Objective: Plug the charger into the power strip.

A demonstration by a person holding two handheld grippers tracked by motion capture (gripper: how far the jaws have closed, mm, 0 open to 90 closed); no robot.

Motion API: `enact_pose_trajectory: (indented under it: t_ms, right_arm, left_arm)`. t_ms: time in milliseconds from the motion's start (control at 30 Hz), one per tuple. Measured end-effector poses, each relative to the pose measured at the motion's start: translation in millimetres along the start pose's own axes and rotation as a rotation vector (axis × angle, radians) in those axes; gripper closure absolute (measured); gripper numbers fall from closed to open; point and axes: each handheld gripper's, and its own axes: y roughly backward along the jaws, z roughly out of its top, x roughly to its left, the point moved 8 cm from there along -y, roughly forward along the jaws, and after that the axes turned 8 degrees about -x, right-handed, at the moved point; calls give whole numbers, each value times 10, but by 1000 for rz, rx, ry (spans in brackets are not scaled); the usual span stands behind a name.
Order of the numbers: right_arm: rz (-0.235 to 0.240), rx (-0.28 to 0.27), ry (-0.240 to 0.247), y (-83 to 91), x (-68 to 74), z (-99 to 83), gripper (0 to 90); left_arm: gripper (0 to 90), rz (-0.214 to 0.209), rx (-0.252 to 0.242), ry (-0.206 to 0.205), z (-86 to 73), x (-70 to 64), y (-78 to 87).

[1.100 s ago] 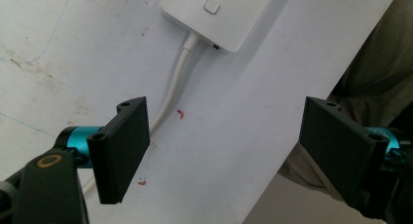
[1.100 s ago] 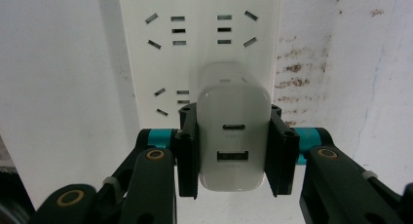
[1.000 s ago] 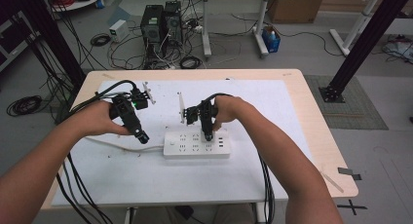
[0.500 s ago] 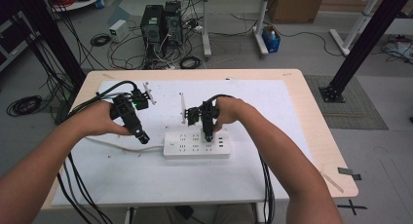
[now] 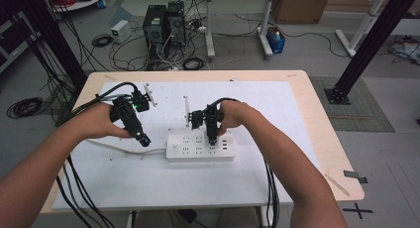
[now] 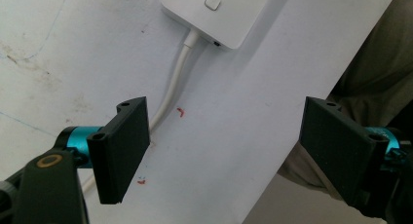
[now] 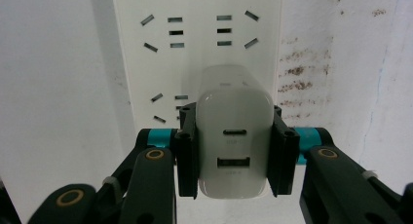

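Note:
A white power strip [image 5: 198, 146] lies on the white table top, its cable [image 6: 171, 92] running off to the left. My right gripper [image 5: 212, 137] points down onto the strip's right part and is shut on a white USB charger [image 7: 233, 141], which stands over the strip's sockets [image 7: 199, 29]; two ports show on the charger's face. My left gripper [image 5: 142, 139] hovers just left of the strip, over the cable. Its jaws stand wide apart with nothing between them in the left gripper view, and the strip's end with a square button [image 6: 213, 1] shows beyond.
The white sheet [image 5: 277, 109] covers most of the wooden table [image 5: 322, 139]. Black cables trail from both grippers off the near edge. A person's trouser leg [image 6: 370, 83] shows past the table edge. Computers and cables sit on the floor behind.

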Motion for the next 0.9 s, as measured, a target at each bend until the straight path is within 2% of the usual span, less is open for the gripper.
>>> enact_pose_trajectory:
  t_ms: [133,233,300,333,367,400,433,467,533,567,600,633,667,700,733,900]
  right_arm:
    - [4,12,-7,4,4,0,631]
    - [1,-18,2,1,-2,-2,627]
    - [4,-34,-29,14,10,-9,623]
    - [0,-51,-19,8,-2,-8,616]
    - [5,-41,-59,20,24,-18,555]
    - [27,-42,-64,18,38,-24,514]
    - [28,-37,-46,18,24,-34,447]
    - [30,-20,-71,26,45,-41,420]
    - [35,-15,-62,42,70,-43,409]
    - [30,-14,-62,61,62,-38,355]
    - [30,-14,-62,61,62,-38,355]
    - [28,-7,-92,85,73,-33,304]
    - [28,-7,-92,85,73,-33,304]
    - [24,-32,-117,136,61,-3,261]
    - [26,-31,-119,177,60,-4,223]
    - [39,-63,-164,319,90,-7,222]
  left_arm:
    - [190,4,5,-2,-11,3,-1]
    - [190,1,1,0,-34,-3,4]
    - [190,4,7,0,-51,14,-10]
    - [190,6,9,1,-55,17,-22]
    - [190,5,14,0,-60,16,-33]
    - [190,4,17,2,-60,12,-45]
    - [190,5,19,-1,-57,9,-54]
    - [190,7,20,-1,-49,3,-59]
    - [190,8,16,-4,-23,-9,-57]
    - [190,7,14,-9,-11,-12,-50]
    - [190,7,14,-9,-11,-12,-50]
    - [190,6,10,-7,8,-25,-42]
    - [190,6,10,-7,8,-25,-42]
    - [190,9,9,-13,18,-28,-36]
    - [190,10,10,-13,21,-30,-33]
    - [190,11,9,-15,28,-35,-27]
